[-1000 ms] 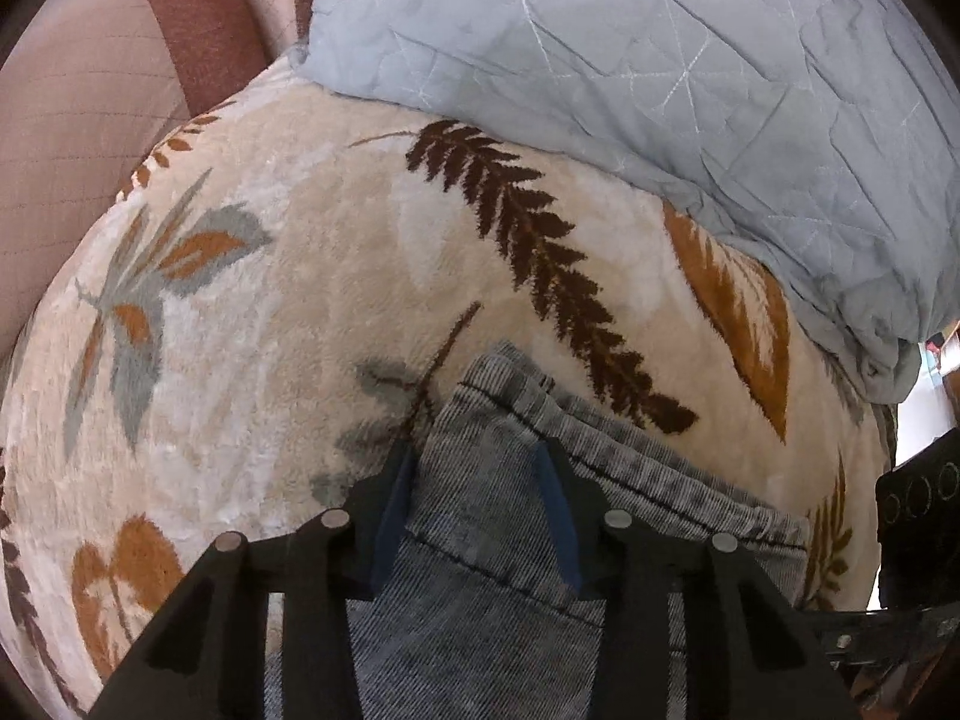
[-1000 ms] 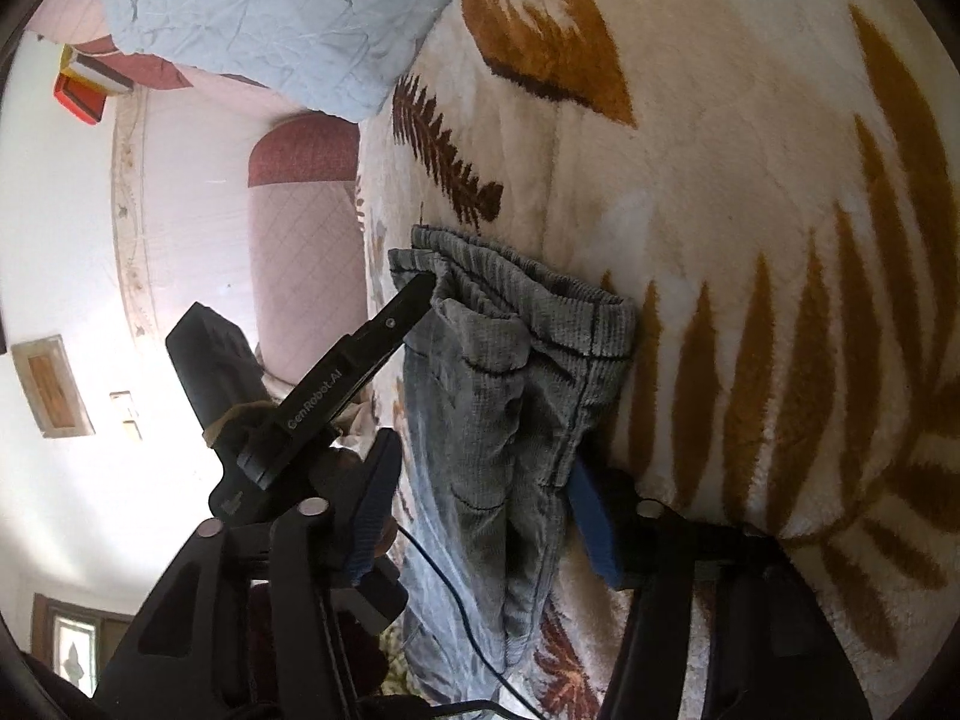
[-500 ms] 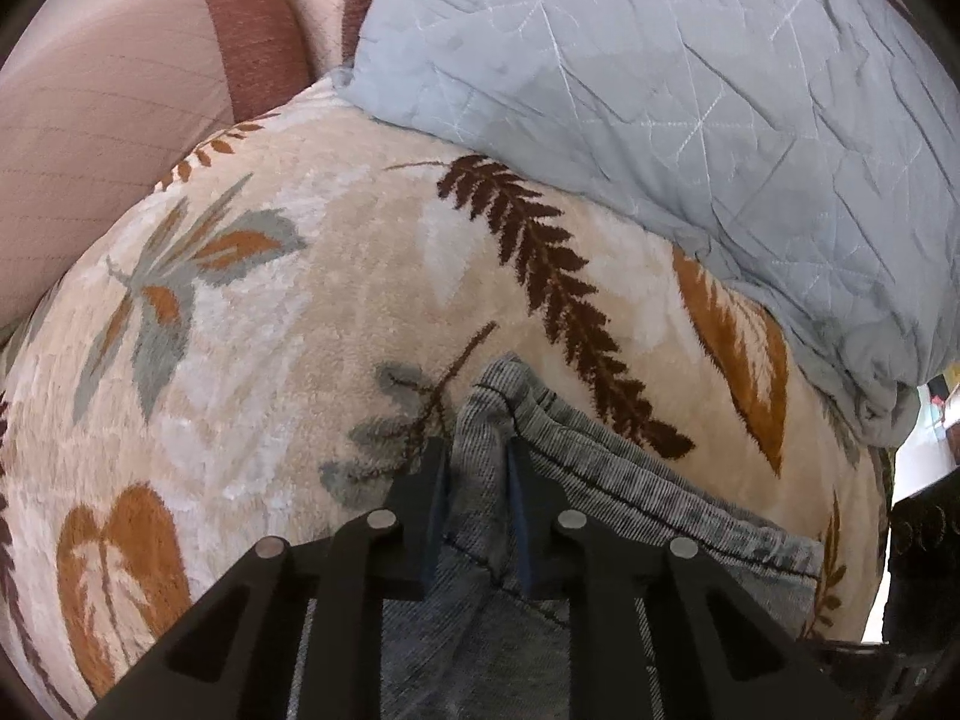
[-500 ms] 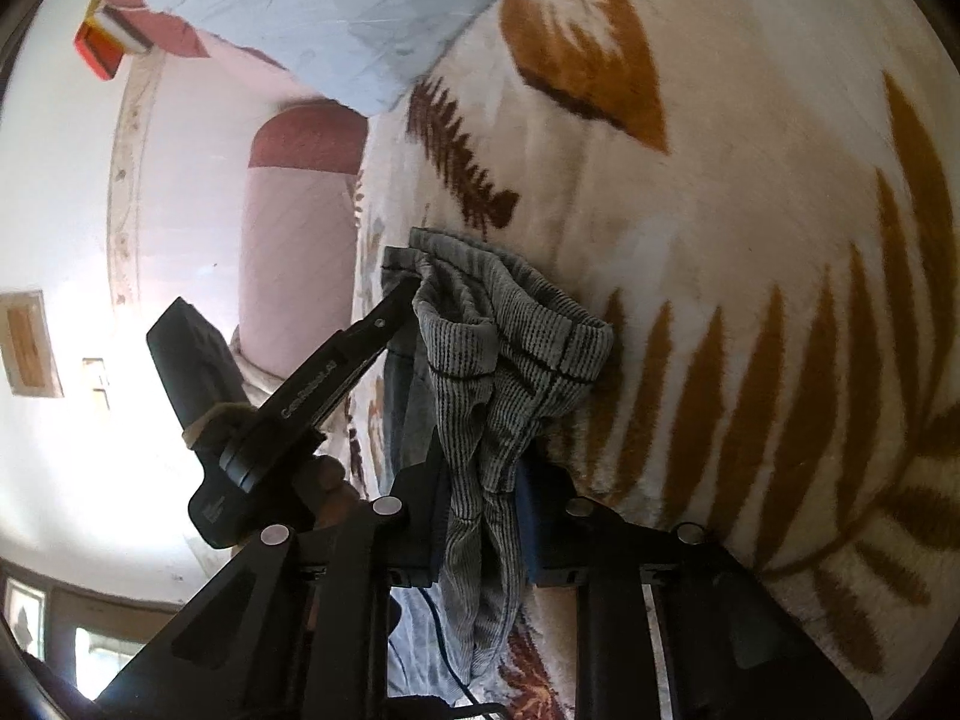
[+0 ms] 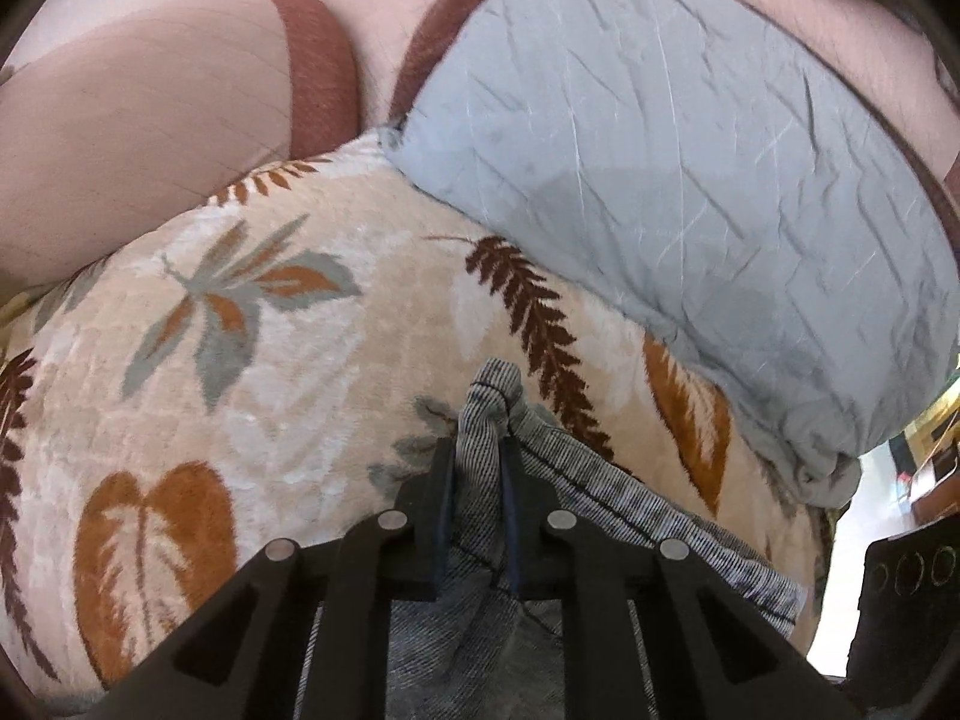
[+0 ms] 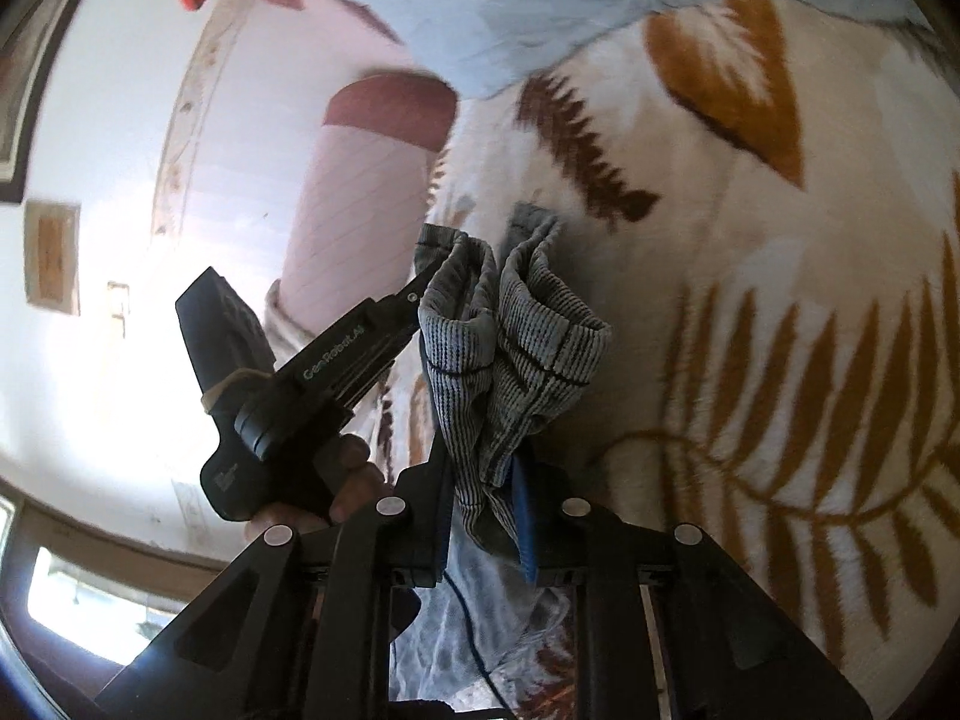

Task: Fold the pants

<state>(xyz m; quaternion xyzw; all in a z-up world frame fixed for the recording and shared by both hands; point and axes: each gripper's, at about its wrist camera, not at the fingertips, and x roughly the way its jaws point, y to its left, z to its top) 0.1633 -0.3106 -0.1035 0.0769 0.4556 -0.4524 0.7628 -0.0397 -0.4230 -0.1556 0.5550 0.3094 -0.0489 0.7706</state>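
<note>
In the left wrist view, the left claw (image 5: 478, 483) sits at 6 o'clock, clenched on a bunched fold of the grey denim pants (image 5: 630, 516); the fabric stands pinched between the two dark fingers (image 5: 433, 498) and pokes up past their tips. From there the waistband runs off toward 4 o'clock, lying on the plush leaf-print blanket (image 5: 252, 372) that covers the bed. Beyond the pants, a brown fern figure crosses the blanket toward 12 o'clock, an orange leaf shows at 8 o'clock, and a grey-and-orange sprig at 10 o'clock. Farther on, a crumpled pale blue quilt (image 5: 690, 150) fills the frame from 12 to 3 o'clock, resting on the blanket's far edge, and a pink padded headboard (image 5: 138, 132) with a rust-red border rises at 10 to 11 o'clock. In the right wrist view, the right claw (image 6: 483, 507) at 6 o'clock is likewise clamped on the pants (image 6: 528, 348), whose ribbed grey cloth rises in folds out of its grip toward the centre of the frame. Just to the 9 o'clock side, the left claw (image 6: 429, 276) bites the same bundle near its top, with a hand (image 6: 336, 480) wrapped round its black handle. The blanket (image 6: 780, 360) spreads from 1 to 5 o'clock behind the cloth, the quilt (image 6: 510, 6) lies at 12 o'clock, and a bright wall takes the 9 o'clock side.
</note>
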